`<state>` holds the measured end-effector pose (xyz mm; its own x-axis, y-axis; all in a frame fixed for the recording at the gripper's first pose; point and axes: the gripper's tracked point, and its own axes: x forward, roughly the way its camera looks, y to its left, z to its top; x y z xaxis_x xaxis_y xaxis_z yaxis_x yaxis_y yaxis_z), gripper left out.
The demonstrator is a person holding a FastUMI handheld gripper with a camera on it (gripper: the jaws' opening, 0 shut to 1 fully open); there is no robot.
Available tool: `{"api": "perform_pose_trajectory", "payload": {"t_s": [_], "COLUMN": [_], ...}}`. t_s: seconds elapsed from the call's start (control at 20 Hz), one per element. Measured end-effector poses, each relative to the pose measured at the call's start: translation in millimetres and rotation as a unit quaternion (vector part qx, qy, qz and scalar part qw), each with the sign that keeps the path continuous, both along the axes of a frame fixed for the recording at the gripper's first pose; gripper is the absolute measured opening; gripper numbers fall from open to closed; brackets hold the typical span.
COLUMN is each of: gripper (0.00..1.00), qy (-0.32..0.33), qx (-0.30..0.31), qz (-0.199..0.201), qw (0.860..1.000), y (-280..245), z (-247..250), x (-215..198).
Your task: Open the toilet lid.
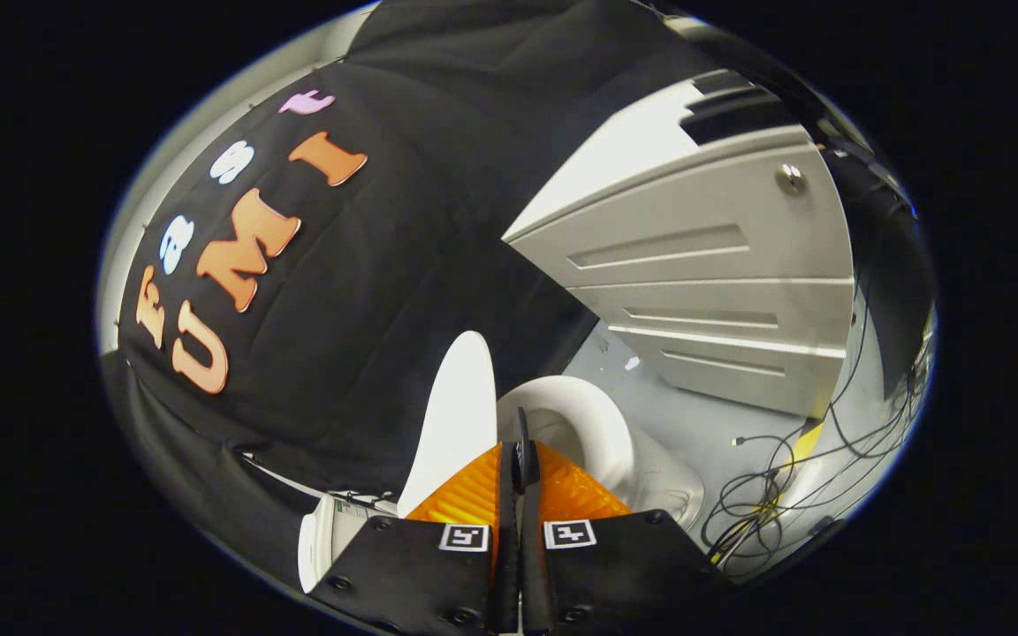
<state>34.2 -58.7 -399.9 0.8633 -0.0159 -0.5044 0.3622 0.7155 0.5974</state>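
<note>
The white toilet lid [459, 415] stands raised and nearly upright, just beyond my fingers and a little to their left, leaning towards the black cloth wall. To its right the white seat ring [596, 422] and bowl lie uncovered. The tank [323, 534] sits below the lid, beside my left finger. My gripper [520, 459] is shut, its fingers pressed together with nothing between them, pointing at the gap between lid and seat. It touches neither.
A white cabinet [703, 291] with ribbed panels and a round knob stands beyond the toilet on the right. Loose cables [765, 495] lie tangled on the pale floor to the right of the bowl. The black cloth wall [368, 309] hangs close behind the lid.
</note>
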Motion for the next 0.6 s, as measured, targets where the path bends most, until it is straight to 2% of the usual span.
{"api": "perform_pose_trajectory", "payload": {"t_s": [0.35, 0.6], "gripper": [0.09, 0.09], "qy": [-0.034, -0.036], "qx": [-0.076, -0.141], "qz": [0.038, 0.079], "qw": [0.996, 0.986], "y": [48.2, 88.3], "z": [69.7, 108.3], "x": [9.4, 9.6]}}
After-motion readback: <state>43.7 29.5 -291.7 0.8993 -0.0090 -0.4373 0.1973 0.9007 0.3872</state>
